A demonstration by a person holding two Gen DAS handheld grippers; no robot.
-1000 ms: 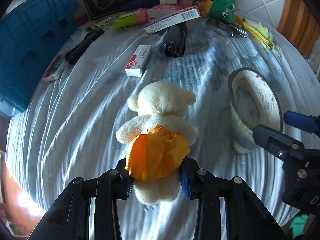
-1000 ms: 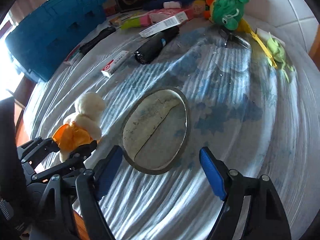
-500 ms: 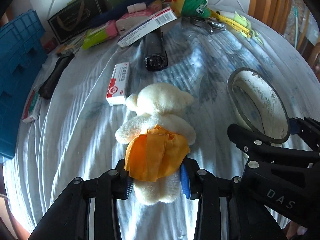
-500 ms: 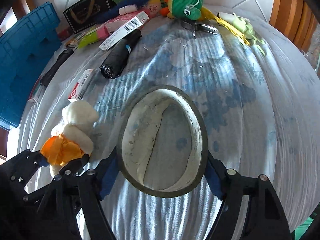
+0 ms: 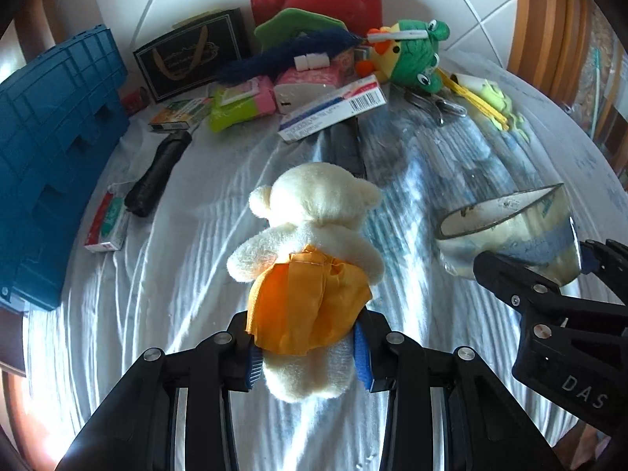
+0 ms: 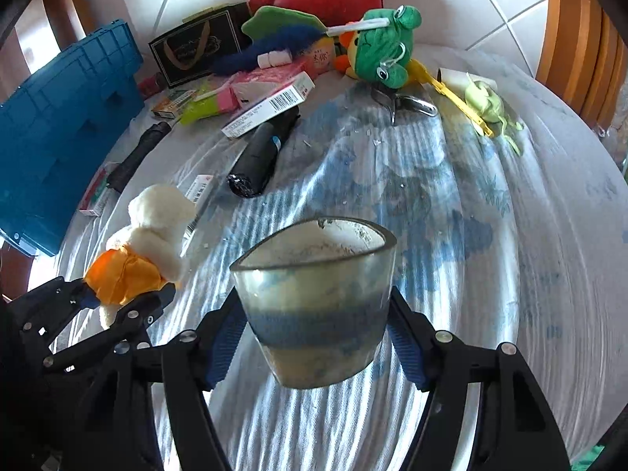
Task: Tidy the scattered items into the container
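Since 1.0 s ago: my right claw (image 6: 316,337), then spread wide above the cup (image 6: 314,298) as it stood mouth-up on the sheet (image 6: 490,274), is now clamped on the cup's lower wall, and the cup is tipped, with its rim facing forward. It looks lifted clear of the sheet, though I can't be certain. My left claw (image 5: 306,353) holds the bear (image 5: 310,251) as it did then, pads pressed on the lower body under the orange skirt; the bear now reads higher over the sheet.

State now: both claws loaded. Bear's long axis runs straight out along the left fingers, head away from me. Cup's axis leans forward-up from the right claw.

Key relation: the blue crate (image 5: 51,165) lies far left, forward of both claws, its ribbed wall toward me; the opening is not visible from either view. The left claw is the nearer one to it. The right claw sits just beside the left, on the side away from the crate, so the cup's path to the crate would cross over or behind the bear.

Judgement: bear goes in first by a leftward swing, cup second; the height needed to clear the crate wall is not readable here. Other items remain scattered near the far wall: frog (image 6: 382,49), torch (image 6: 261,157), boxes (image 6: 269,104).
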